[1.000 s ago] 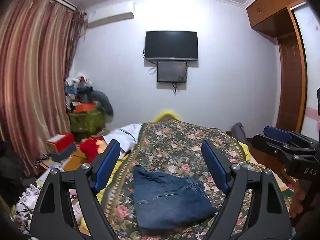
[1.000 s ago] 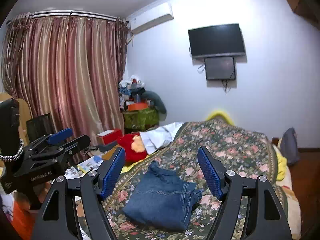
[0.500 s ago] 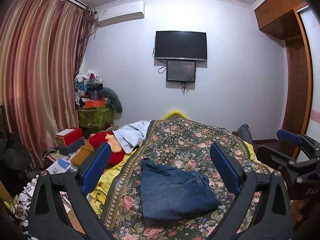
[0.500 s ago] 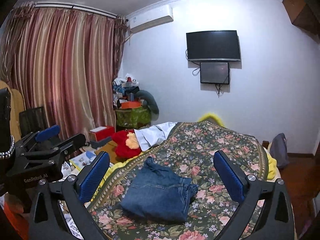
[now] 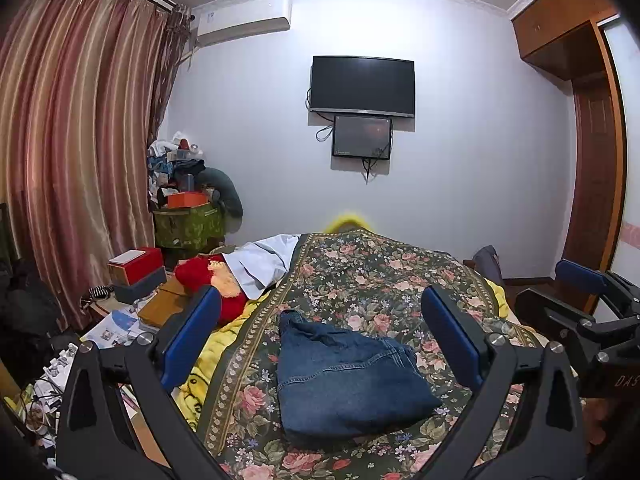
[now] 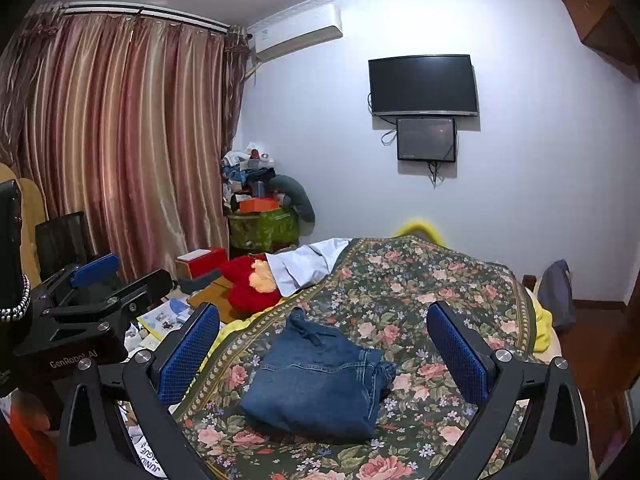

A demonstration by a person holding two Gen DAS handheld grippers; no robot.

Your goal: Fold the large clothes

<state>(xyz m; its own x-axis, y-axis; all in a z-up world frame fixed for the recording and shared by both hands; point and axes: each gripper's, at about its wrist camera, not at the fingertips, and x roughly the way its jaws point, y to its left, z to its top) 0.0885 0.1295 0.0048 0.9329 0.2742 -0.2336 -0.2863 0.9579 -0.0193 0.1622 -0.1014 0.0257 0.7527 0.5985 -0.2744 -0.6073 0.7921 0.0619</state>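
A folded pair of blue jeans lies on the bed's floral cover; it also shows in the right wrist view on the same cover. My left gripper is open and empty, held back from and above the jeans. My right gripper is open and empty, also held back above them. The right gripper shows at the right edge of the left wrist view. The left gripper shows at the left of the right wrist view.
A red plush toy and a white garment lie at the bed's left edge. Boxes and papers clutter the floor on the left by the curtain. A wooden wardrobe stands on the right.
Both grippers have pulled back and risen from the jeans and their jaws have opened wider. The jeans have not moved.
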